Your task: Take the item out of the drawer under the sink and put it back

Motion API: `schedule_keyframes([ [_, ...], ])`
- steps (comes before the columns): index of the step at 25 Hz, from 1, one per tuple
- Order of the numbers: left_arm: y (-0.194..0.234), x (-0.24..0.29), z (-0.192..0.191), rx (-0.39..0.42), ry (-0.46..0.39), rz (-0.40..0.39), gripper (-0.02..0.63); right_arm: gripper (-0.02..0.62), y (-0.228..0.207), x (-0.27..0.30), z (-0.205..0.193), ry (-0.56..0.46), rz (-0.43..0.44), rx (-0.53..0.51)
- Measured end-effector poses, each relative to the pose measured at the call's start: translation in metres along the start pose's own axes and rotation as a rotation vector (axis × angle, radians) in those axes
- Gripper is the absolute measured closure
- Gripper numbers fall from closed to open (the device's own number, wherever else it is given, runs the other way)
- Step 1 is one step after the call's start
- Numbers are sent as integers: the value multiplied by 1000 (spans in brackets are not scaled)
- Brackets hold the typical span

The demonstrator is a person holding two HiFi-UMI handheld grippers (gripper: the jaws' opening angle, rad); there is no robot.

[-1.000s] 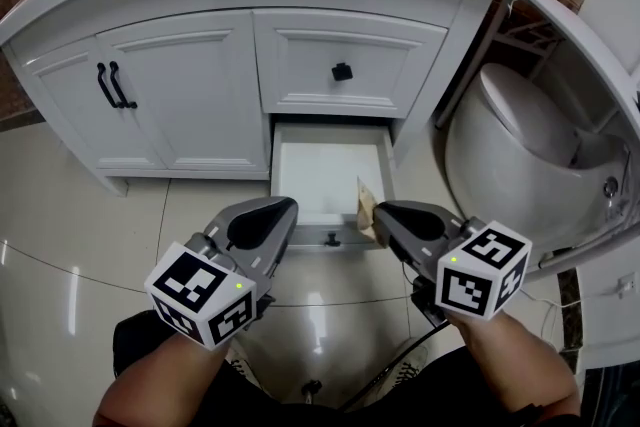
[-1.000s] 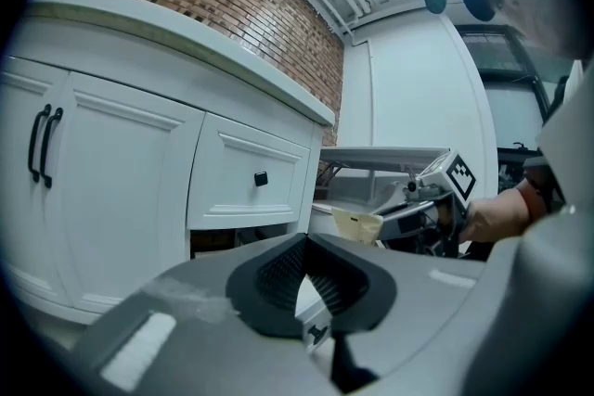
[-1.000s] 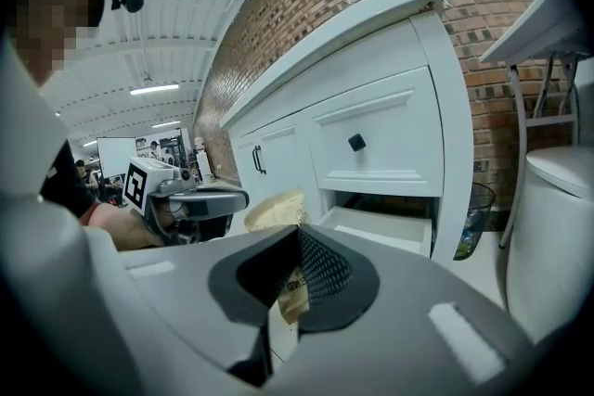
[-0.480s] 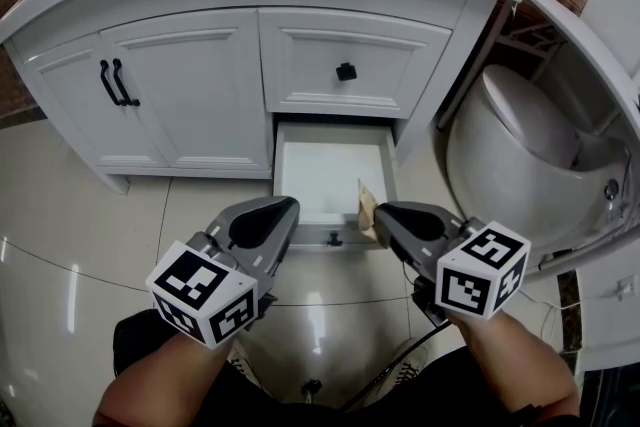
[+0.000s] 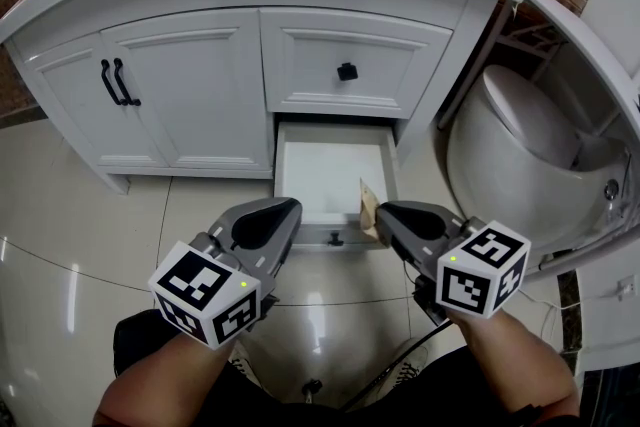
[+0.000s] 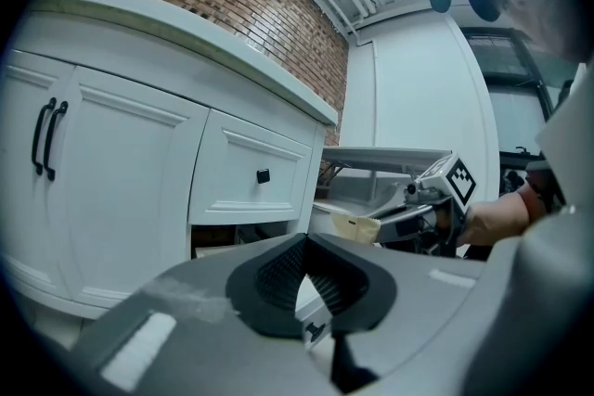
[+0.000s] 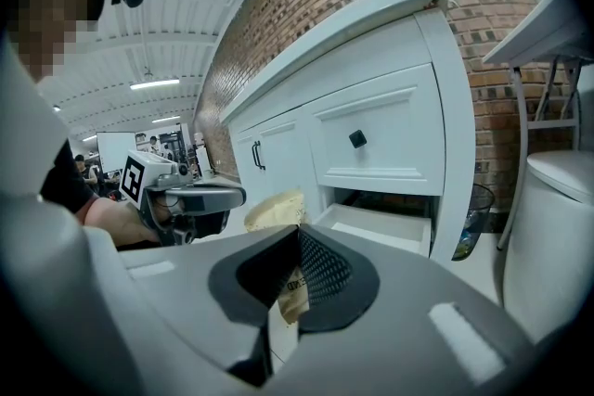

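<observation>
The bottom drawer (image 5: 334, 177) of the white sink cabinet stands pulled out, and its white inside shows nothing in it. My right gripper (image 5: 384, 215) is shut on a tan paper packet (image 5: 367, 205), which it holds upright over the drawer's front right corner. The packet (image 7: 275, 210) sticks up between the jaws in the right gripper view, with the drawer (image 7: 382, 228) beyond it. My left gripper (image 5: 284, 214) is shut and holds nothing, just left of the drawer front. The left gripper view shows the packet (image 6: 355, 226) in the right gripper (image 6: 409, 218).
Above the open drawer is a closed drawer with a black knob (image 5: 347, 71). Double cabinet doors with black handles (image 5: 117, 82) are at the left. A white toilet (image 5: 520, 145) stands close at the right. A bin (image 7: 475, 216) sits between cabinet and toilet. Glossy tiled floor (image 5: 90, 225) lies below.
</observation>
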State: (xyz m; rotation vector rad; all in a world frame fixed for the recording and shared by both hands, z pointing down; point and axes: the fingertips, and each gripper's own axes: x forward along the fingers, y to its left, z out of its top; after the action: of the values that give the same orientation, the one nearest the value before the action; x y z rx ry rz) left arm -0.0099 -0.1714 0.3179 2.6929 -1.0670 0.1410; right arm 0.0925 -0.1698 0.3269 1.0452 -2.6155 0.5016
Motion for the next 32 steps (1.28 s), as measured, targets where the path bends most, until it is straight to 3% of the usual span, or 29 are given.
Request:
schedule_keyframes([
  [10,-5,2,-1,12,6,-15,600,586,-2,0,4,-11,-10,-10],
  [16,-4,1,-2,8,4,-17,600,586,-11,3,16,-18,-49,-66],
  [26,-8,2,5,-4,-16,-43,600,586,-44,36,36,151,-121,-315],
  [32,-8,5,6,-11,-22,-48,600,586,-61,84,17,354,-157,-644],
])
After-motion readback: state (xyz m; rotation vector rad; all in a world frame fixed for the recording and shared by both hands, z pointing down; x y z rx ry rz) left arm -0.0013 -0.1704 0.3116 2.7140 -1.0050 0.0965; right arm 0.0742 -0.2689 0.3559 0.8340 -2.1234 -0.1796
